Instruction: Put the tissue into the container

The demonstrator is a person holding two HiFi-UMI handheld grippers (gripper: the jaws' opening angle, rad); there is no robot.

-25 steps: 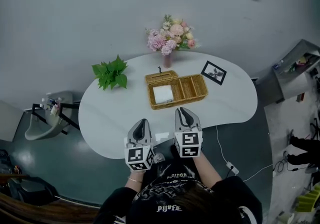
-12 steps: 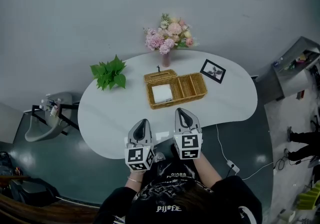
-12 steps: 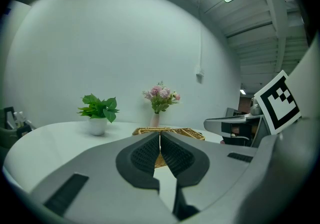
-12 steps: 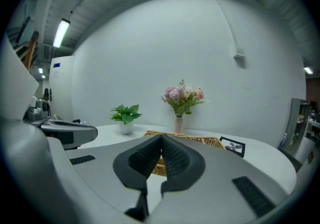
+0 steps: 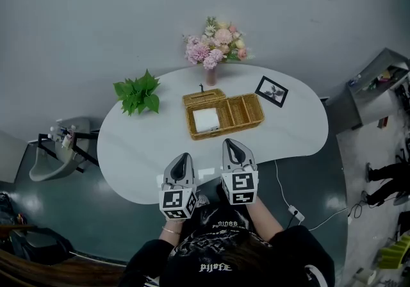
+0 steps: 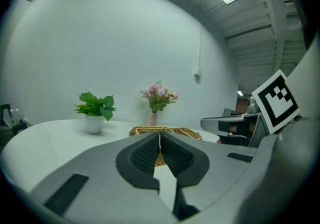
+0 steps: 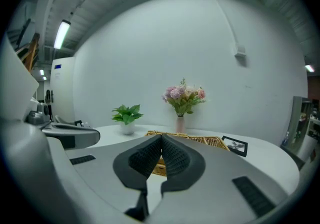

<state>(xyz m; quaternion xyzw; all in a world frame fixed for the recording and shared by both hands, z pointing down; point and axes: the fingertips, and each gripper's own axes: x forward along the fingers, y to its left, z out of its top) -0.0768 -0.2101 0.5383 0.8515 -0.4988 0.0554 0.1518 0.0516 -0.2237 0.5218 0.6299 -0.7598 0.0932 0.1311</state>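
tissue (image 5: 206, 120): a white square lying flat in the basket's left compartment, inside the rim. judging by this, it is already put away.
basket (image 5: 243, 111): wicker, in the middle of the table (image 5: 141, 151). its right compartments are bare.
left gripper (image 5: 181, 156): jaws pressed together with nothing between them. it sits on the near side of the basket, over the table edge and well apart from the wicker.
right gripper (image 5: 229, 143): jaws also fully together and empty. it is on the near side of the basket, just beside the left gripper, and both point toward the basket.
why held so: both tools are closed on nothing and drawn back toward the person, which looks like a rest pose, not a reach. nothing more seems to need carrying.
flowers (image 5: 214, 45): in a vase just beyond the basket, out of the reach line.
plant (image 5: 136, 92): left of the basket and apart from it.
frame (image 5: 271, 91): right of the basket, near its far corner.
layout: the near side of the basket is free of decor, probably so the approach stays open.
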